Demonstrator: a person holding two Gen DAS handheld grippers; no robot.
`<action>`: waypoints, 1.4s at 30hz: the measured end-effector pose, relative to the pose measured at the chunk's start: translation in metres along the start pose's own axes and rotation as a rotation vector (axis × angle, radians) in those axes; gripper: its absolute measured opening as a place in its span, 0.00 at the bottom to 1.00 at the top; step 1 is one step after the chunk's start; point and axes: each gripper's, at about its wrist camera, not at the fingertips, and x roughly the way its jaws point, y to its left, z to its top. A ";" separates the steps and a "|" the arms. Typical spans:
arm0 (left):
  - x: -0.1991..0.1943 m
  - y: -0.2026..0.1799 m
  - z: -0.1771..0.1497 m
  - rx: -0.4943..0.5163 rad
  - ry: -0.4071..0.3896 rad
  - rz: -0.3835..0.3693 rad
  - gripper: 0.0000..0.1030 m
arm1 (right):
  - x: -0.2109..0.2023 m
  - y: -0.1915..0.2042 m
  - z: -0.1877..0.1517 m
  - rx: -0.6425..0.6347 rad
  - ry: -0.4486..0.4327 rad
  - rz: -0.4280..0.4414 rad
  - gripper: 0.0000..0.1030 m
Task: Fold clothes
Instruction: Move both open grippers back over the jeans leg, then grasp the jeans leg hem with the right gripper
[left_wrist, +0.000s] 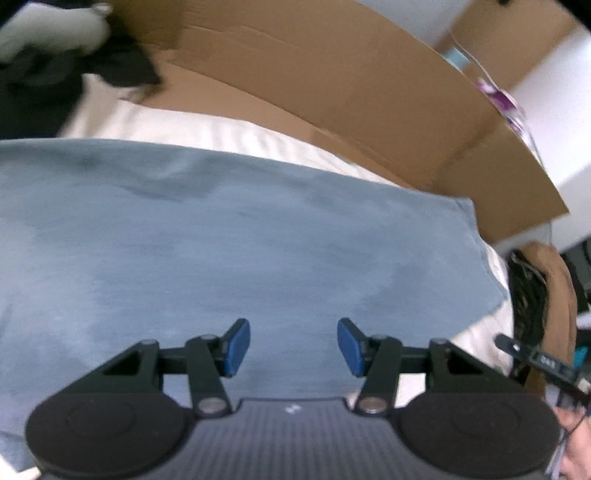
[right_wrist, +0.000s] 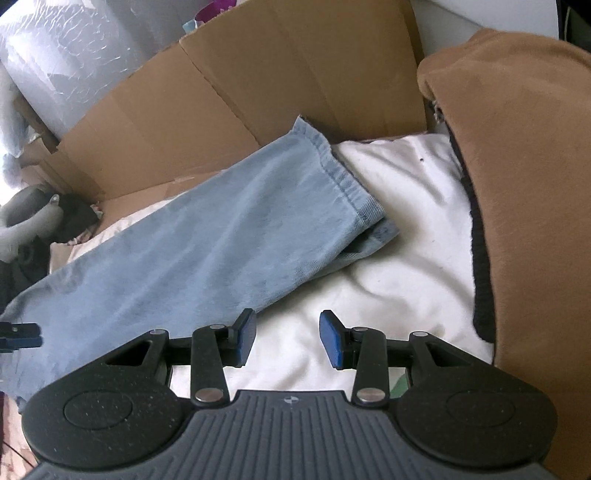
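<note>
Both grippers hover empty over the jeans (right_wrist: 207, 236) — one pair, light blue, laid flat on the white bedding (right_wrist: 399, 236) with the hemmed leg ends nearest the cardboard box (right_wrist: 229, 96). The left gripper (left_wrist: 293, 347) sits above the denim, fingers apart with nothing between them; the right gripper (right_wrist: 288, 341) hangs just off the jeans' edge over bare bedding, fingers likewise apart and empty.

The risk, as I judge it: the two leg hems are slightly offset, so a pinch there could catch only the top layer and drag the stack askew. The brown garment (right_wrist: 532, 192), just beyond the bedding from the jeans, could also snag the right gripper.

Count: one pair of jeans, one brown garment, one box, two grippers — plus a dark heap (left_wrist: 74, 70) past the jeans' far end.
</note>
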 end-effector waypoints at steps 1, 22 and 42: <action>0.004 -0.007 0.000 0.034 0.027 -0.005 0.54 | 0.002 0.000 0.000 0.007 0.001 0.005 0.44; 0.061 -0.076 -0.037 0.320 0.138 -0.057 0.60 | 0.020 0.007 -0.015 0.035 0.065 0.049 0.44; 0.085 -0.094 -0.049 0.433 0.090 0.037 0.65 | 0.070 0.028 -0.021 0.172 0.144 0.174 0.43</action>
